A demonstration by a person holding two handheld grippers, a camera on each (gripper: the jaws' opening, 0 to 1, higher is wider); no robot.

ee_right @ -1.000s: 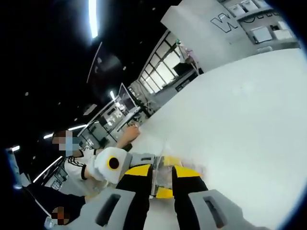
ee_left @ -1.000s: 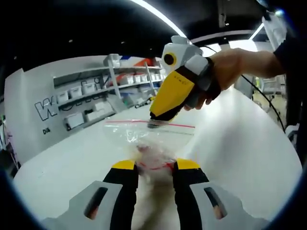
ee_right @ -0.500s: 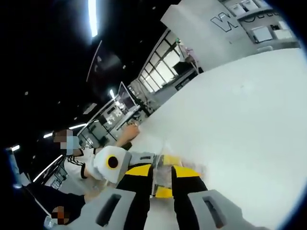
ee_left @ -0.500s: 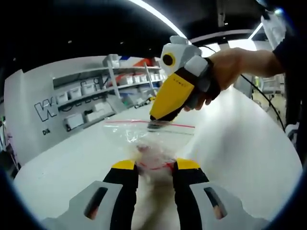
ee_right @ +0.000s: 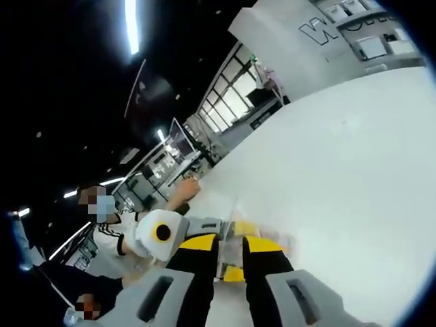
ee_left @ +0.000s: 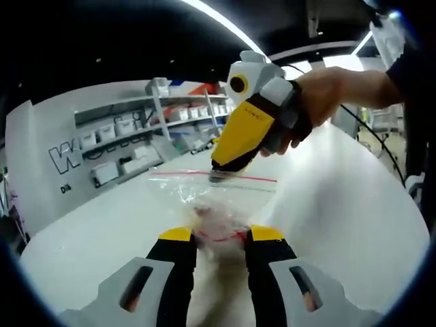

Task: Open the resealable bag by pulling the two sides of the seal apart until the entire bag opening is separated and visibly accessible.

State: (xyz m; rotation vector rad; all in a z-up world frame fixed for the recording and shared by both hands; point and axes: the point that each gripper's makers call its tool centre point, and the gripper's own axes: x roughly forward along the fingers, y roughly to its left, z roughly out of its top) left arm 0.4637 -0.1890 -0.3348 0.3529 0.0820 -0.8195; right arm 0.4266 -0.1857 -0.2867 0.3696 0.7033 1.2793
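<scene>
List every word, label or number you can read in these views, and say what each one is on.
"W", a large outlined letter cut off by the shelves: on the white wall panel in the left gripper view.
"Di", small dark letters, rest cut off: lower on that panel.
"W", partly visible: on the wall in the right gripper view.
Small print on the right gripper: too small to read.
Shelf bins: labels unreadable.
Bag: no text visible.

Before you, a broad white table (ee_left: pixel 340 204) runs back toward wall shelving. You see the clear resealable bag (ee_left: pixel 208 197) above its surface; whether the bag's lower end rests on it cannot be told.
</scene>
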